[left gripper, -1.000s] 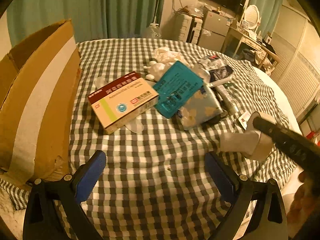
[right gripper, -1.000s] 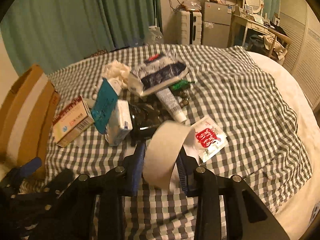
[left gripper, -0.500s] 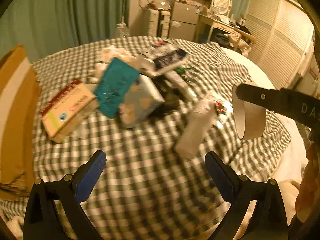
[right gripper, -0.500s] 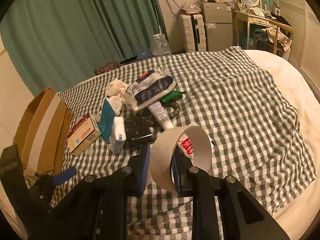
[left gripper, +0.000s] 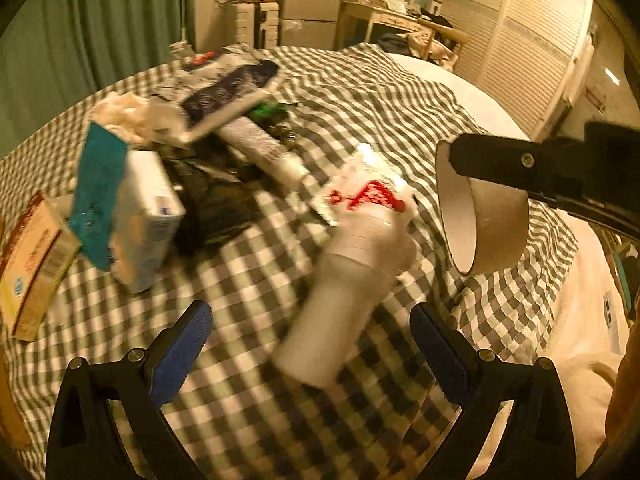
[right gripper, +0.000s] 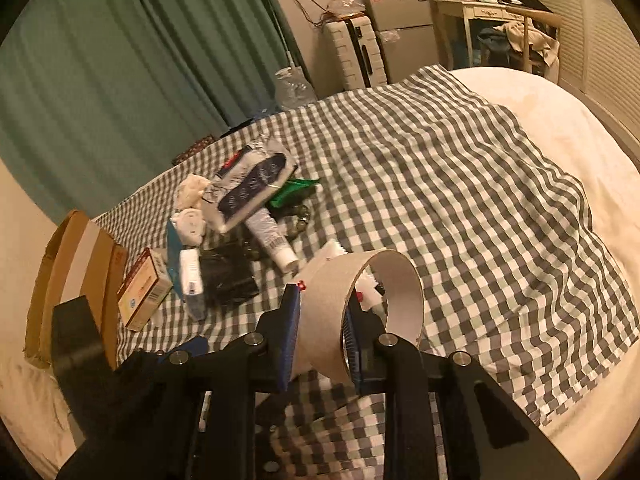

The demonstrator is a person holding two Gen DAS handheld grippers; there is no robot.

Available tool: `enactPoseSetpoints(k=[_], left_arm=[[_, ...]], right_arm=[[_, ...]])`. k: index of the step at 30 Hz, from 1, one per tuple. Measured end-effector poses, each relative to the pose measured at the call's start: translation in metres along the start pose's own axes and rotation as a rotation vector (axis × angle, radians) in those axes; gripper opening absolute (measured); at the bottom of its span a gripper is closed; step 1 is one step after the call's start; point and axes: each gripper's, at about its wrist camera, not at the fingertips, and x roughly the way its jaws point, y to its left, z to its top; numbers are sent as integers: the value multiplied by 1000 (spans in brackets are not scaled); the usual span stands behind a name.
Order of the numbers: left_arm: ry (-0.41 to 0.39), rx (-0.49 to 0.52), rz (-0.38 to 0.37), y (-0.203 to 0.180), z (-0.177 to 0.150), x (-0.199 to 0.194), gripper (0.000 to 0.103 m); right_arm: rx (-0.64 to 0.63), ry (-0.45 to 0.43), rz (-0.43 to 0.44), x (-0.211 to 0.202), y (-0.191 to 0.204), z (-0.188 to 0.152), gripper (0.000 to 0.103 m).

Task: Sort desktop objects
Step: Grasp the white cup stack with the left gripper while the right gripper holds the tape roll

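My right gripper (right gripper: 320, 338) is shut on the wall of a cardboard tape ring (right gripper: 360, 308) and holds it above the checked cloth (right gripper: 460, 200). In the left wrist view the same ring (left gripper: 480, 216) hangs at the right under the black right gripper's finger (left gripper: 520, 164). My left gripper (left gripper: 308, 346) is open, its blue pads (left gripper: 180, 344) wide apart. A blurred white bottle (left gripper: 344, 300) lies on the cloth just ahead, between the pads without touching them. A red-and-white sachet (left gripper: 364, 196) lies beyond the bottle.
A pile sits mid-cloth: medicine box (right gripper: 142, 292), teal packet (left gripper: 98, 196), tissue pack (left gripper: 146, 216), black bag (right gripper: 228, 276), white tube (right gripper: 272, 240), blue-white packet (right gripper: 252, 184). A cardboard box (right gripper: 76, 276) stands at the left. The cloth's right edge drops to a white sheet (right gripper: 560, 100).
The left gripper swung right, from facing the medicine box to the white bottle. The right gripper squeezed the ring tighter and carried it up off the cloth.
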Motion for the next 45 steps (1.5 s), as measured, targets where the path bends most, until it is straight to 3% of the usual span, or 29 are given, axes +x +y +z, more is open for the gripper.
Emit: enactPoseSetpoints(k=[2, 5, 7, 10, 17, 23, 38, 45], left_arm=[[1, 21, 3, -4, -2, 4, 101], [53, 20, 62, -7, -3, 17, 79], [51, 8, 70, -4, -4, 17, 71], [47, 12, 90, -2, -4, 13, 48], [21, -28, 47, 6, -4, -4, 34], [-4, -46, 27, 11, -6, -30, 32], [-101, -125, 60, 42, -11, -105, 30], [-41, -163, 61, 48, -24, -86, 27]], right_arm=[[5, 5, -4, 3, -3, 0, 21], [9, 11, -15, 6, -6, -1, 21], [9, 15, -18, 7, -7, -1, 21], [5, 18, -21, 8, -7, -2, 21], [-22, 4, -23, 2, 1, -1, 21], [-50, -19, -24, -10, 12, 1, 21], [-134, -85, -16, -57, 50, -4, 21], [-166, -90, -7, -62, 63, -10, 21]])
